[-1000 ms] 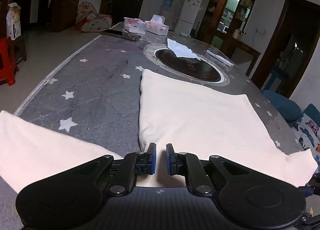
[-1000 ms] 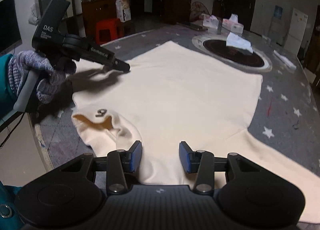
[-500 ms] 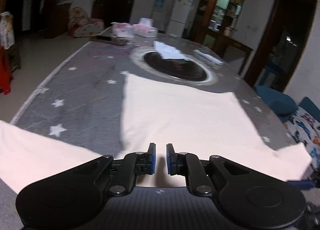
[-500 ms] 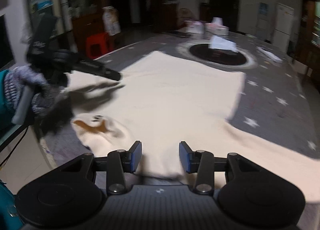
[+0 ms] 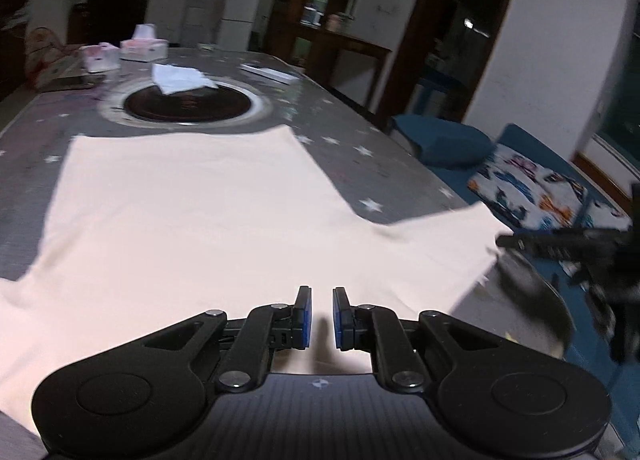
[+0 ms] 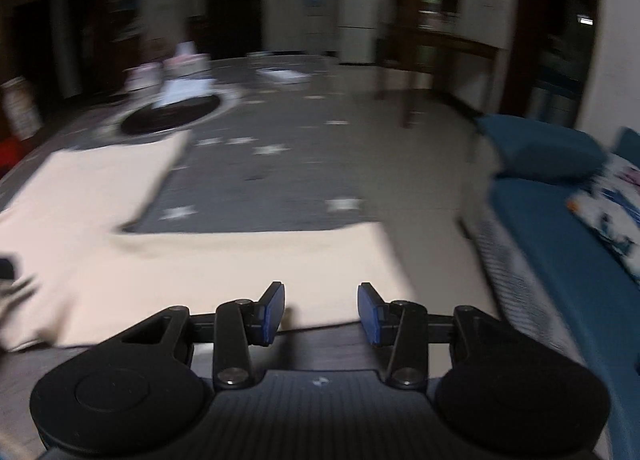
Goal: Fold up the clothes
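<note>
Cream garment (image 5: 192, 216) flat; left gripper (image 5: 320, 318) narrowly parted, right gripper (image 6: 321, 314) wide.

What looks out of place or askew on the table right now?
Nothing is spilled or damaged. The cream garment lies mostly flat on the star-print table; only its right sleeve runs to the table edge. A loose white tissue lies partly over the round inset. The right wrist view is motion-blurred.

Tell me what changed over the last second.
Both views swung rightward: the right gripper left the collar and now faces the cream long-sleeved shirt's right sleeve at the table edge. The left gripper now looks across the shirt body. Neither grasped anything; the shirt lies flat as before.
</note>
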`<state>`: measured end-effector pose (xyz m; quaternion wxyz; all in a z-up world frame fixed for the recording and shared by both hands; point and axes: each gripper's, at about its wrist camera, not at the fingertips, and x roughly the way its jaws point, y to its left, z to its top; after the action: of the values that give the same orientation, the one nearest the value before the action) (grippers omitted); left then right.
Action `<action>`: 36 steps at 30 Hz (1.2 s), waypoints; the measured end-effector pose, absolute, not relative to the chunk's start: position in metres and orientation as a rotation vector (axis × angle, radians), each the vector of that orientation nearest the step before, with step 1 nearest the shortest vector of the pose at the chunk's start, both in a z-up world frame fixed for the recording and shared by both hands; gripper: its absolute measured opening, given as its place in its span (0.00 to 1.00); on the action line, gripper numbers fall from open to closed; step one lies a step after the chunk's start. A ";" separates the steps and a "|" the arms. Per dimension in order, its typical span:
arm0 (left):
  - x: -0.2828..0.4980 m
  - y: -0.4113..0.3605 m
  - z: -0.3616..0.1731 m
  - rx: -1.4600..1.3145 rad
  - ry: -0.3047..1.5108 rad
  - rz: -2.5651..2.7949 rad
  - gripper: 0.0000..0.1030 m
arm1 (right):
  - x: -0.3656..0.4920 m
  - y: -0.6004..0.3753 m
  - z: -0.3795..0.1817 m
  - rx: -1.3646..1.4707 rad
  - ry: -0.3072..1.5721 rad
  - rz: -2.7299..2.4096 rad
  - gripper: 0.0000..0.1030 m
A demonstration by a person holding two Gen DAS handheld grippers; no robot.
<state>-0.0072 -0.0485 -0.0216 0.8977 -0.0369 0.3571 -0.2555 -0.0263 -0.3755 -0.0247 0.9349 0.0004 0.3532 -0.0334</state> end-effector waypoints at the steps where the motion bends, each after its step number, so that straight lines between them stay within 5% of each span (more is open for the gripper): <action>1: -0.008 -0.051 -0.022 -0.067 0.744 -0.537 0.12 | -0.026 -0.384 -0.026 0.008 0.720 -0.098 0.40; 6: -0.010 -0.060 -0.026 -0.039 0.755 -0.562 0.12 | -0.019 -0.413 -0.038 0.069 0.743 -0.146 0.38; 14: -0.010 -0.069 -0.026 -0.022 0.754 -0.576 0.12 | -0.018 -0.414 -0.043 0.083 0.745 -0.126 0.07; 22: -0.011 -0.079 -0.031 0.000 0.764 -0.594 0.14 | -0.026 -0.404 -0.014 0.085 0.673 -0.079 0.05; 36: -0.008 -0.084 -0.033 0.009 0.768 -0.575 0.39 | -0.025 -0.393 0.002 0.065 0.644 -0.045 0.05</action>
<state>-0.0085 -0.0835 -0.0330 0.8871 0.0043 0.3696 -0.2765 -0.0250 -0.3927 0.0025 0.9478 0.0321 0.3165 -0.0223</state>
